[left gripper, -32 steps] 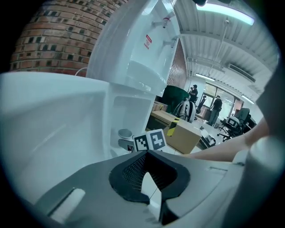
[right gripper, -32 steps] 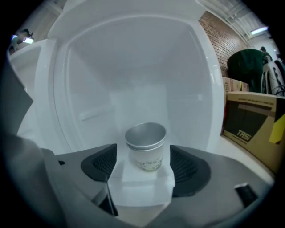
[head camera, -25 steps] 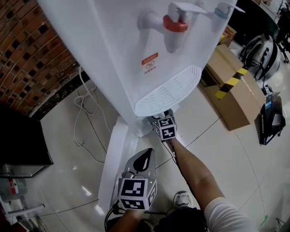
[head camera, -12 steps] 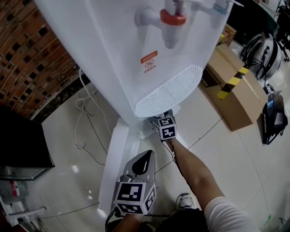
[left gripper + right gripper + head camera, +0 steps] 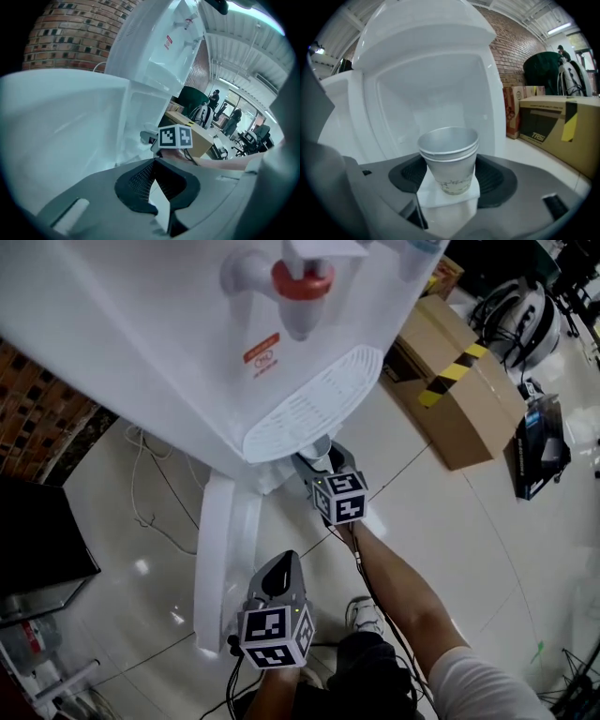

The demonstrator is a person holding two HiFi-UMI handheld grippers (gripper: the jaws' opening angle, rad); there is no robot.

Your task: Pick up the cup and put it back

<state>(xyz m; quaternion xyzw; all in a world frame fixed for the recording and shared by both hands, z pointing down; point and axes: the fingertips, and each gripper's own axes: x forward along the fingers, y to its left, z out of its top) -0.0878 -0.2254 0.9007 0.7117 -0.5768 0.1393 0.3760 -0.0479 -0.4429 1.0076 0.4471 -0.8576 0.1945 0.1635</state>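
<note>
A grey paper cup [image 5: 449,159], apparently several nested, stands upright between the pads of my right gripper [image 5: 449,174]. Its jaws have just been closing and now grip the cup's lower part. Behind it is the white recess of the water dispenser [image 5: 431,93]. In the head view the right gripper [image 5: 315,457] sits just below the dispenser's drip tray [image 5: 309,404], and the cup is mostly hidden there. My left gripper [image 5: 278,570] hangs lower, beside the open white cabinet door [image 5: 220,559], shut with nothing in it.
The dispenser's red tap [image 5: 302,282] juts out above the tray. A cardboard box with yellow-black tape [image 5: 450,381] lies on the floor at the right, a black bag [image 5: 534,442] beyond it. White cables [image 5: 150,493] trail at the left. My shoe [image 5: 361,613] is below.
The right gripper has drawn back and up from under the drip tray with the cup. The left gripper has dropped a little lower. The head view has shifted, so the dispenser sits further left.
</note>
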